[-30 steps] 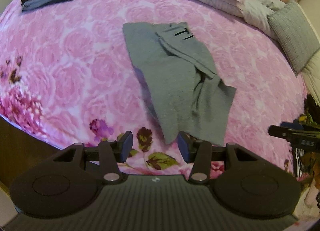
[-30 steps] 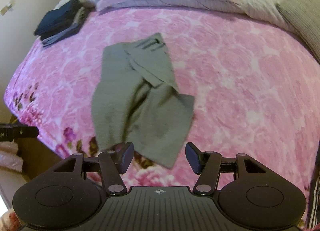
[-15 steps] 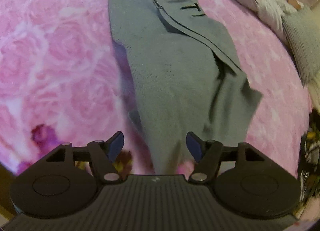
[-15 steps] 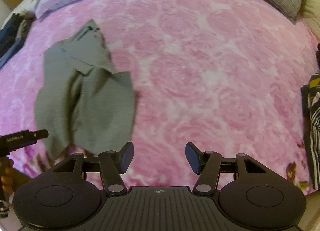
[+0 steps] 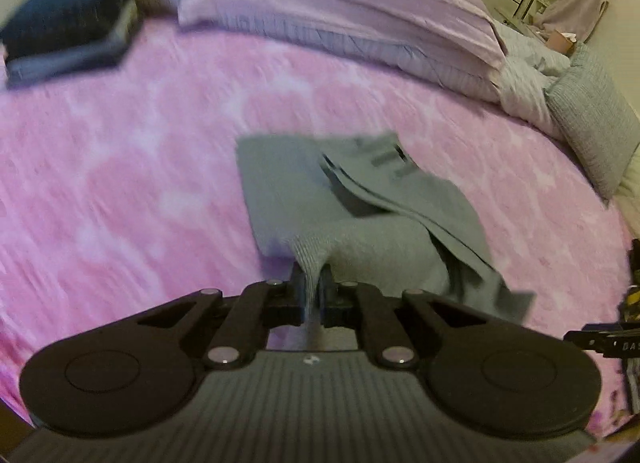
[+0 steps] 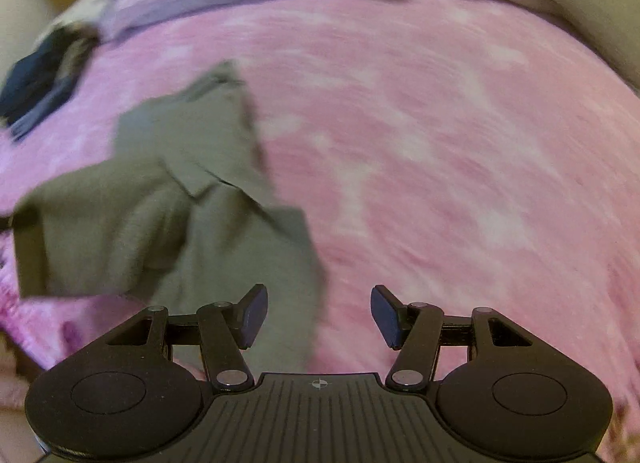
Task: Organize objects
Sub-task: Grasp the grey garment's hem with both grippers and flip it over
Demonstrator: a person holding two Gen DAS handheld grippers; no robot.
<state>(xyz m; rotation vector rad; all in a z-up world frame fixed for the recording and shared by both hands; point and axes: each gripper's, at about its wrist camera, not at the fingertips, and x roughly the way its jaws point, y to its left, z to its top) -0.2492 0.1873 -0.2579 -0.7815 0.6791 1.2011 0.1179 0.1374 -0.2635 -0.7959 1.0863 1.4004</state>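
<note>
A grey garment (image 5: 360, 207) lies crumpled on the pink rose-patterned bedspread (image 5: 120, 167). My left gripper (image 5: 311, 287) is shut on the garment's near corner, and the cloth bunches up between its pads and rises off the bed. In the right wrist view the same grey garment (image 6: 168, 215) spreads across the left half, its near right corner running down under the left finger. My right gripper (image 6: 316, 315) stands open over that corner and the pink bedspread (image 6: 440, 167), with nothing pinched between its pads.
A folded dark blue stack (image 5: 68, 35) sits at the bed's far left corner. Lilac folded bedding (image 5: 340, 15) and a grey pillow (image 5: 592, 127) line the far side. The other gripper's tip (image 5: 604, 339) pokes in at the right edge.
My left gripper moved in over the garment's near corner, opened wider, then shut on it and lifted it. My right gripper came down toward the garment's other near corner, staying open.
</note>
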